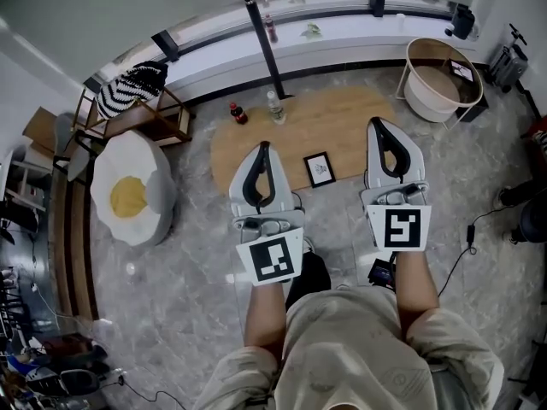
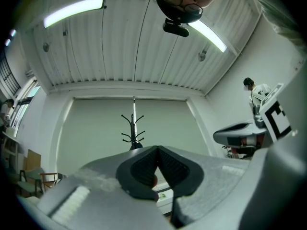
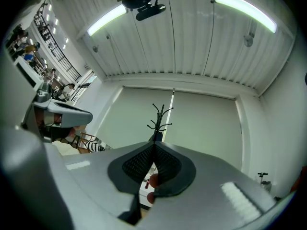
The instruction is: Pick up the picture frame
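A: Near end first. Left gripper (image 1: 266, 150): jaws together, nothing between them. Right gripper (image 1: 377, 126): the same, pads meeting at the tip, empty. Both are held out in front of the person, side by side

B: And the picture frame?

A: Picture frame (image 1: 320, 168) lies flat on the wooden table (image 1: 350, 114), near its front edge. In the head view it sits between the two grippers, and neither touches it. Further back a dark bottle (image 1: 238, 114) and a clear bottle (image 1: 275, 108) stand by the pole of the coat stand (image 1: 263, 41)

B: Which step, then?

A: My reading: approach only, the pick has not begun. Next move calls for one gripper to open, come down to the table and close on an edge of the frame. It lies flat, so one jaw must get under the rim. Risk, as I judge it: the frame slides instead of lifting
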A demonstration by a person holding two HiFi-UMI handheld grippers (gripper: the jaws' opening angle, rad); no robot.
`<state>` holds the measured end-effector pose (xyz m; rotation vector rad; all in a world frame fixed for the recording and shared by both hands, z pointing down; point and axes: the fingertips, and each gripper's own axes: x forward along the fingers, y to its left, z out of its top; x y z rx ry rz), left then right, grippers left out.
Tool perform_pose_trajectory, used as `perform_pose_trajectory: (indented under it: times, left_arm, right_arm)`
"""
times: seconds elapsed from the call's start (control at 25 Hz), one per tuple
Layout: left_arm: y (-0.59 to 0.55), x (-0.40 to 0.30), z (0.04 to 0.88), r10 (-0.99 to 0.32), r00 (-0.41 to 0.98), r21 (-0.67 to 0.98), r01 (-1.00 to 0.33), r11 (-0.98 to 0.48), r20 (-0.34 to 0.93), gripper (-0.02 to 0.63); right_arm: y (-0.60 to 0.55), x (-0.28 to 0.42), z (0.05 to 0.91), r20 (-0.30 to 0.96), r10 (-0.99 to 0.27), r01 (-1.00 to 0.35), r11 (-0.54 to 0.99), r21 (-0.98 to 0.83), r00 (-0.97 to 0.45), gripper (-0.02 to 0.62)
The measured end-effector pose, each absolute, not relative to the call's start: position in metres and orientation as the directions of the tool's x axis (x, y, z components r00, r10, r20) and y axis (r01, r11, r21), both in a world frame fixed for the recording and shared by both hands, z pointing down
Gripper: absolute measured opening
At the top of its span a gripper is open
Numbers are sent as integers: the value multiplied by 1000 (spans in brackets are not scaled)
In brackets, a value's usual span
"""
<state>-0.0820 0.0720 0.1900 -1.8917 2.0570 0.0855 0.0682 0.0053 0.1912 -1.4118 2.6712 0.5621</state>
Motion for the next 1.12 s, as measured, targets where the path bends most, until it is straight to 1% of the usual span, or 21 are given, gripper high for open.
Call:
perform_pose_trajectory:
  times: [0.4, 0.6, 1.12]
  left_arm:
    - [11, -147, 190, -960, -40, -155, -984, 85, -276, 4]
    - [-23, -163, 193, -963, -6, -156, -986, 50, -270, 5]
    - [-86, -207, 205, -967, 56, -139, -990, -22, -249, 4]
  right_arm:
    - [-50, 8, 189, -213, -805, -820, 486, 302, -554, 2]
    - [-79, -8, 196, -191, -829, -839, 467, 280, -525, 2]
    - [-130, -58, 211, -147, -861, -852, 432, 297, -488, 2]
